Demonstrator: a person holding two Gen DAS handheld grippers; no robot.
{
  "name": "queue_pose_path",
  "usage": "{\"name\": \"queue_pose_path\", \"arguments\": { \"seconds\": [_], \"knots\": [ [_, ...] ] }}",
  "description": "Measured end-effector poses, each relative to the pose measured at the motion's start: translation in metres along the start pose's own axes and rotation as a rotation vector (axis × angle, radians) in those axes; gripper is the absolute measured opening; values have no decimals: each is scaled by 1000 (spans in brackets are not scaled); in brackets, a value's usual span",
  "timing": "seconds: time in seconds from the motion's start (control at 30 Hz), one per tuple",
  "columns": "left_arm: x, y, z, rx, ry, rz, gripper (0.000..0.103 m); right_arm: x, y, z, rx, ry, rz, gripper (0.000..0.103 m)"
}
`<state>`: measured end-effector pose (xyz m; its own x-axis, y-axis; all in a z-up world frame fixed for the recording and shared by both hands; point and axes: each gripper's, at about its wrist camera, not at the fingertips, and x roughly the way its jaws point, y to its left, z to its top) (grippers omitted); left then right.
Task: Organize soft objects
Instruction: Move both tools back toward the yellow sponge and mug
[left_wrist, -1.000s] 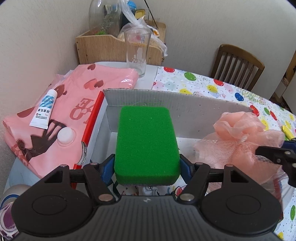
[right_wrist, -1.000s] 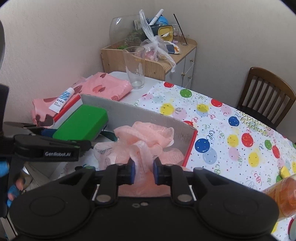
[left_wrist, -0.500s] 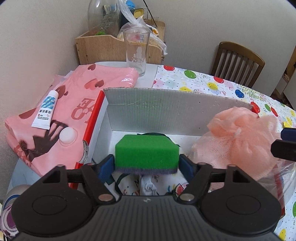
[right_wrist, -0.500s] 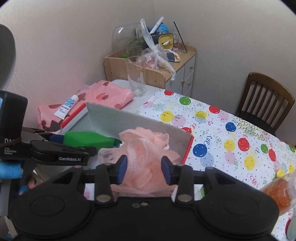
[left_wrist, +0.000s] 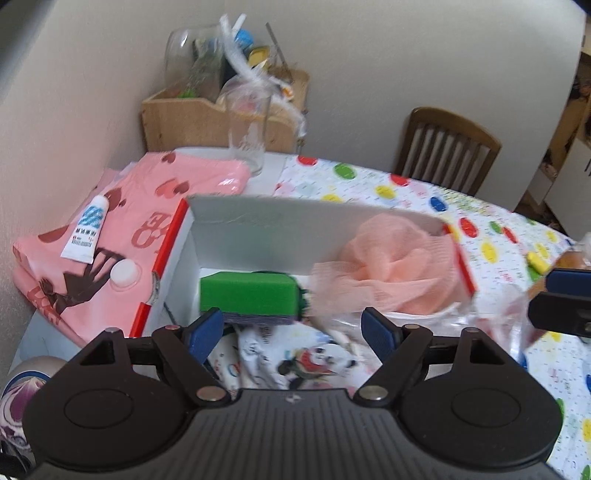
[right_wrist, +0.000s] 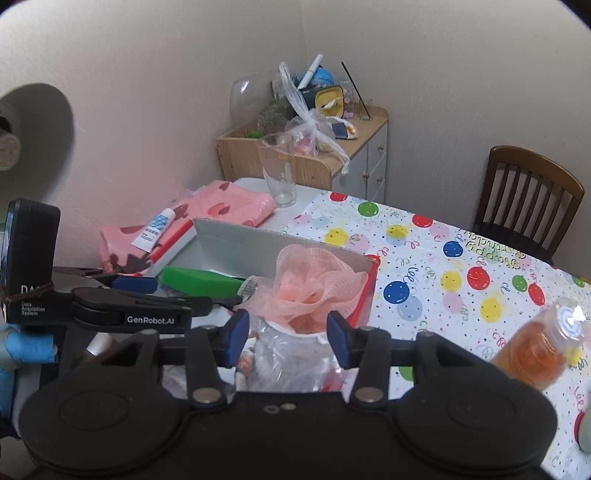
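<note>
Soft items lodged in the box (left_wrist: 236, 218)

Beyond the left gripper (left_wrist: 293, 328) – spread wide, empty – the green sponge (left_wrist: 247, 293) is seen; the peach mesh pouf (right_wrist: 314, 280) is perched past the right gripper (right_wrist: 284, 334), whose jaws are opening – it could be tipped out.

Plain wall (right_wrist: 147, 92), wooden cabinet (right_wrist: 314, 162), wooden chair (right_wrist: 528, 199)

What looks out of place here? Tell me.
The orange bottle lies tipped on its side on the tablecloth, near the right gripper. The sponge and pink pouf sit in the box; the pouf bulges over its wall. Nothing spilled.
</note>
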<state>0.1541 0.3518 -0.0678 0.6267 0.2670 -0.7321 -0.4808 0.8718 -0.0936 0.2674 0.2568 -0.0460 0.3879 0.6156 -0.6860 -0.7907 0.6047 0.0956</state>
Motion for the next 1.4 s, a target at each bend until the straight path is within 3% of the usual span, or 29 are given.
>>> {"name": "queue_pose_path", "arguments": {
  "seconds": [0.43, 0.63, 0.73, 0.87, 1.03, 1.1, 1.4],
  "knots": [
    [-78, -66, -19, 66, -112, -137, 86, -90, -11, -34, 32, -138, 32, 60],
    [-99, -105, -25, 82, -133, -208, 87, -126, -33, -50, 71, -176, 31, 65],
    [-107, -126, -31, 94, -142, -253, 95, -145, -46, -60, 75, -195, 15, 69],
    [-115, -155, -39, 105, -152, -303, 96, -166, -71, -75, 110, -203, 8, 72],
    [-121, -194, -50, 140, -158, -347, 97, -190, -96, -96, 122, -219, -35, 80],
    [-122, -210, -54, 149, -154, -361, 103, -199, -105, -106, 124, -224, -57, 81],
    [-127, -284, -71, 196, -159, -386, 103, -235, -162, -145, 183, -261, -166, 89]
  ]
}}
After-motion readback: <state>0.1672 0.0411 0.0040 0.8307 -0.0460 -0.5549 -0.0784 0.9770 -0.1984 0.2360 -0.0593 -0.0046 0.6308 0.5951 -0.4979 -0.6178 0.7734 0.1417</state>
